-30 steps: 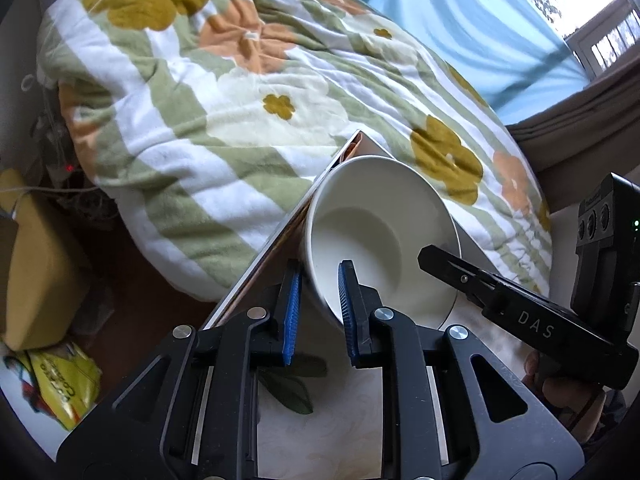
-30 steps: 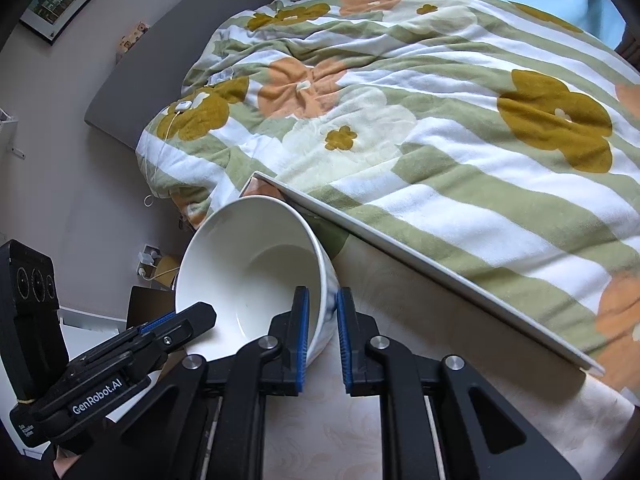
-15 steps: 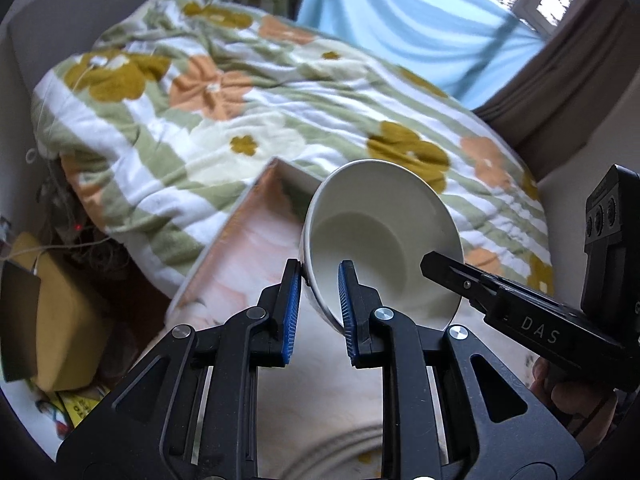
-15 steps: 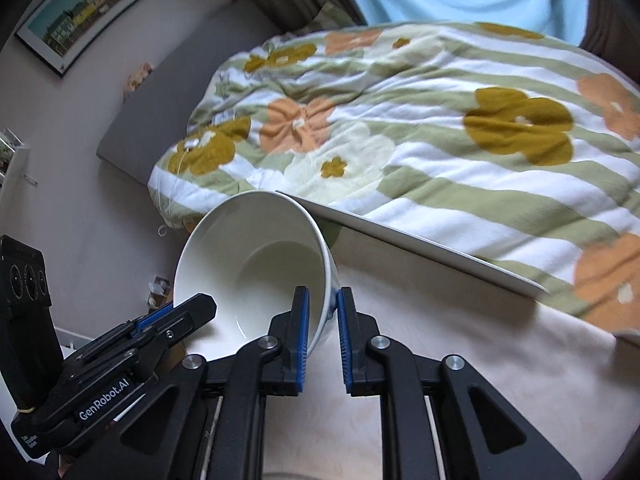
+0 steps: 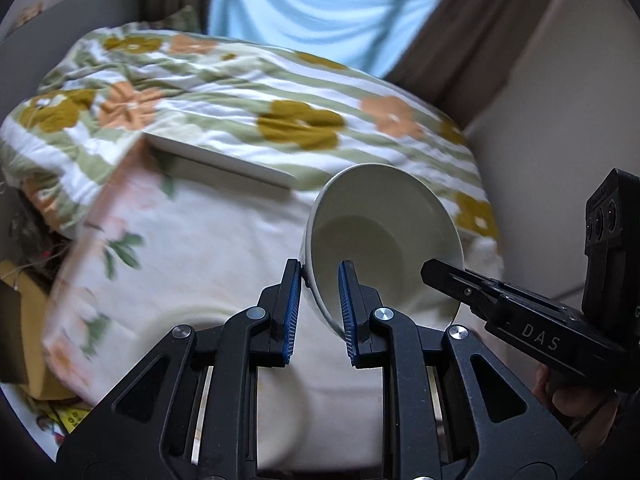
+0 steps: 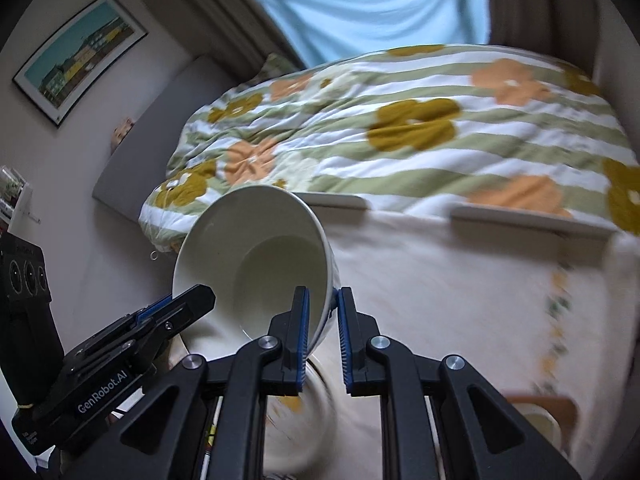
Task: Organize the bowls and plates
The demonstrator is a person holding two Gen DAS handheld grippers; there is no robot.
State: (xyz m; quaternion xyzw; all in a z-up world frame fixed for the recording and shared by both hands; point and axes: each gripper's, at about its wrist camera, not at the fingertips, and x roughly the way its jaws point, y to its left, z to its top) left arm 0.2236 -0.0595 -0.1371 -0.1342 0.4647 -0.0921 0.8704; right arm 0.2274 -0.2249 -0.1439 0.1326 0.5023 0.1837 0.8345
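A white bowl [image 5: 384,240] hangs tilted in the air above the cloth-covered table [image 5: 200,264], its hollow facing the cameras. My left gripper [image 5: 320,276] is shut on the bowl's near-left rim, one blue pad inside and one outside. My right gripper [image 5: 430,274] grips the opposite rim. In the right wrist view the same bowl [image 6: 256,248] is pinched at its right rim by my right gripper [image 6: 322,298], and my left gripper [image 6: 200,298] holds the left rim. Under the bowl lies a blurred pale plate [image 6: 296,404] with orange marks.
A bed with a green-striped flowered quilt [image 6: 420,120] runs along the table's far edge. A white flat board [image 5: 224,160] lies at that edge. Yellow-brown boxes [image 5: 24,320] stand left of the table. A blurred brown-rimmed item [image 6: 536,420] sits at the near right.
Both grippers have risen and drawn back from the bed with the bowl still held between them. Much more of the table cloth and a plate below have come into view.
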